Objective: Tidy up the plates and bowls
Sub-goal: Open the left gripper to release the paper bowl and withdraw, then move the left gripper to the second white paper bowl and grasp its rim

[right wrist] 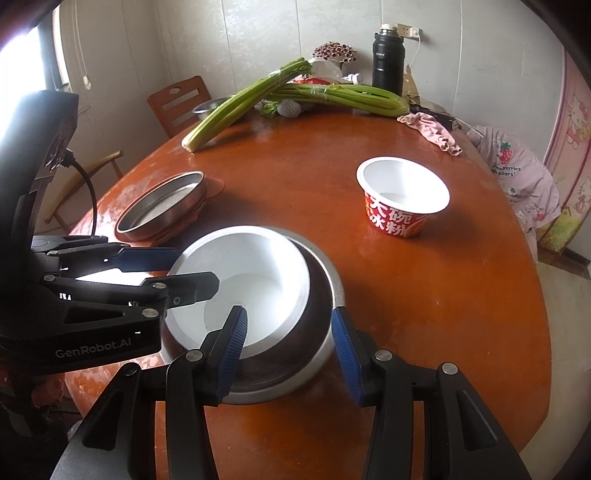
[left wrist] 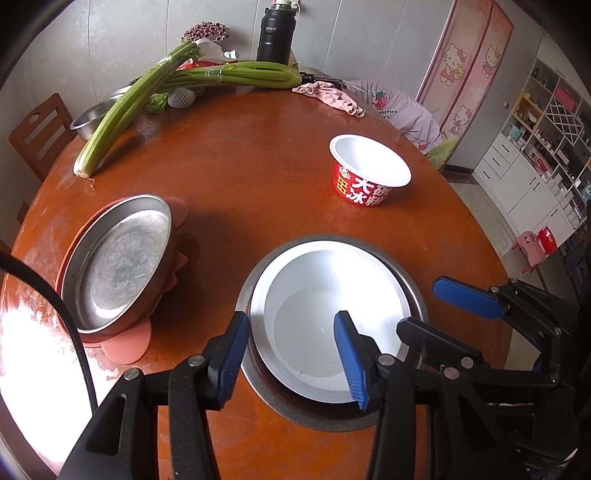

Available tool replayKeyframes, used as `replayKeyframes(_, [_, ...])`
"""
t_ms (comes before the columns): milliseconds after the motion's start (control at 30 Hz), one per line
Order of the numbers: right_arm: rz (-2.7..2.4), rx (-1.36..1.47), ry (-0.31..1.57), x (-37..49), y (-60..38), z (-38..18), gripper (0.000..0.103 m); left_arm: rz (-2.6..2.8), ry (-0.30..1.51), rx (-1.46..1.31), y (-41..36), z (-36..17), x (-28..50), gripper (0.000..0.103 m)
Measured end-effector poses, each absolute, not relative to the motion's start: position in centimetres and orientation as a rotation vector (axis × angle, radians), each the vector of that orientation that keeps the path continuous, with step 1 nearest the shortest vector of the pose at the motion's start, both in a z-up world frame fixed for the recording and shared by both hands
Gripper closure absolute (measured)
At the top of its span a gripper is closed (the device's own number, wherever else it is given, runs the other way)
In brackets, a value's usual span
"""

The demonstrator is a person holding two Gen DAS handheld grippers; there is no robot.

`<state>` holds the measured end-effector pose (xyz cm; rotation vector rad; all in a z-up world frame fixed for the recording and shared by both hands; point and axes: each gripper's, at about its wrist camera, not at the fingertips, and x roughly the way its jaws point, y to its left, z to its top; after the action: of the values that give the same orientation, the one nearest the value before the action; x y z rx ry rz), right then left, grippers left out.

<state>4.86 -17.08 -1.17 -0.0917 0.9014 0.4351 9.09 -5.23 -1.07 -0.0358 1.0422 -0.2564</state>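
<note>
Round wooden table [left wrist: 258, 155], orange-brown, in a lived-in dining room; wall behind, pink cartoon door off to the right. Near edge of table: a white bowl [left wrist: 325, 314] sits nested inside a steel bowl [left wrist: 306, 413], tilted a little toward the left within it. Left gripper [left wrist: 291, 358] spread wide, one finger outside the nested pair's left rim, the other over the white bowl's interior; straddling the rim, gripping nothing that I can see. Right gripper [right wrist: 288, 354] likewise parted, one finger over the white bowl's inside, the other outside the steel bowl's right wall; no clamp evident. Left edge of table: one shallow steel plate [left wrist: 118, 262] resting aslant on a pink mat [left wrist: 129, 347]. Right of centre, well apart from the rest: one red-and-white paper noodle bowl [left wrist: 369, 170], upright and not holding anything. Far edge holds the clutter: two celery bunches [left wrist: 229, 75], a black flask [left wrist: 275, 35], a pink cloth [left wrist: 332, 96], a second steel basin [left wrist: 92, 114] half hidden behind the celery. Count: bowls for sorting, three (white, steel, paper); plates, one. Progress, by my reading: one nesting done, perhaps wanting a straighten; paper bowl and plate not yet gathered. Roughly midway.
</note>
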Motion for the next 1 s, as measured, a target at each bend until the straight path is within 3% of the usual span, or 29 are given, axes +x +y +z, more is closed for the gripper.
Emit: replayKeyframes(1000, [0.316,0.037,0.803,11.9,-23.7,3.7,0.053,-0.257,0.967,0.036,-9.3,4.4,18.4,0.053])
